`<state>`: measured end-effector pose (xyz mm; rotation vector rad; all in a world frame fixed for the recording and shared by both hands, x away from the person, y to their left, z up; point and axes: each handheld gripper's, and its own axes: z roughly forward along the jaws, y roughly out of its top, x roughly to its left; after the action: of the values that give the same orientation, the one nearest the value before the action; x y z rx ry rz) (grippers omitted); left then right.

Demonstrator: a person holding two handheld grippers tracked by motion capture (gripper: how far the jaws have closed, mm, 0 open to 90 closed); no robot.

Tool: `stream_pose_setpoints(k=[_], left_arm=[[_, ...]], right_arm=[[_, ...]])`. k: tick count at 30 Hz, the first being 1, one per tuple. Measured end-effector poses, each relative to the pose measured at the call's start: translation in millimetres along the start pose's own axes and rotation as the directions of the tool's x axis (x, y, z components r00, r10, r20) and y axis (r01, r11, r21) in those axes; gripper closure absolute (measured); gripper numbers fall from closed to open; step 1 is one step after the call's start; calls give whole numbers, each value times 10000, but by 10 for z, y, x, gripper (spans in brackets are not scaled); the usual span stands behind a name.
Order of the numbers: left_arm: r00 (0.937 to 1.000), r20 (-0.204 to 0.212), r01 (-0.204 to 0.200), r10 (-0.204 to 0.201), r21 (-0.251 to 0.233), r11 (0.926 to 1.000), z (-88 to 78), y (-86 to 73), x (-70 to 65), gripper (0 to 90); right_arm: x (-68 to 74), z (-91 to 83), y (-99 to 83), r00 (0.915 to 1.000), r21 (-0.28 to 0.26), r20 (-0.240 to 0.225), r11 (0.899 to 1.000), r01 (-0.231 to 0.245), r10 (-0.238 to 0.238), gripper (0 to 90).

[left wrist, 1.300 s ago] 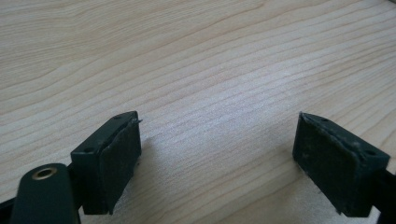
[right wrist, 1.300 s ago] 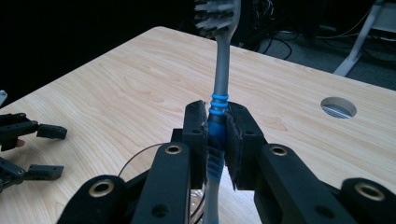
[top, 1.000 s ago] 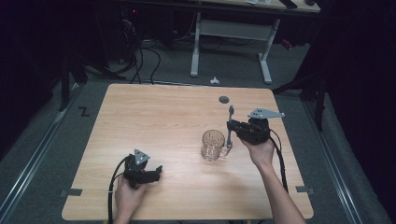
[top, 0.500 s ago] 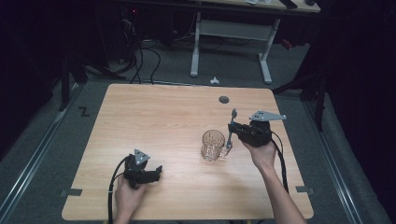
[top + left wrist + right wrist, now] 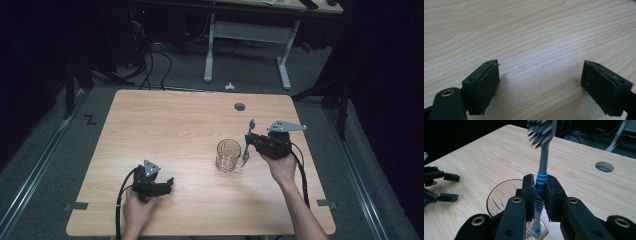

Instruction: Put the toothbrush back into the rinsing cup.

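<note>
Grey-and-blue plastic toothbrush [image 5: 541,167] stands upright, clenched in the right claw [image 5: 539,195] beside the clear glass cup [image 5: 228,156]; left claw [image 5: 539,82] released.

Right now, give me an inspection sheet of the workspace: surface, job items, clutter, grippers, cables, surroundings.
Surface: wooden table, light grain, with a round hole near its far edge.
Job's things: toothbrush, grey with blue grip, upright, bristles on top, its lower end beside the glass's base; clear patterned glass upright on the table.
Clutter: nothing seen on the table.
Grippers: right gripper shut on the toothbrush handle, beside the glass; left gripper open, nothing between the jaws, low over bare wood at the near left.
Cables: one black cable trails from the left gripper, another from the right toward the near edge.
Surroundings: dark room, grey floor, white desk frame and loose cables behind the table.
</note>
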<state>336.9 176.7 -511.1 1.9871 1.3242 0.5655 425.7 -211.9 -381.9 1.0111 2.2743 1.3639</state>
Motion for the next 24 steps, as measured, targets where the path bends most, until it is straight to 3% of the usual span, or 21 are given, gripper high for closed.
stream_pose_setpoints(k=[24], left_arm=[[10000,0,-4,4,1,10000,0,0,0,158]], right_arm=[[13,24,-103,9999,121,48,9999,-100,99,791]])
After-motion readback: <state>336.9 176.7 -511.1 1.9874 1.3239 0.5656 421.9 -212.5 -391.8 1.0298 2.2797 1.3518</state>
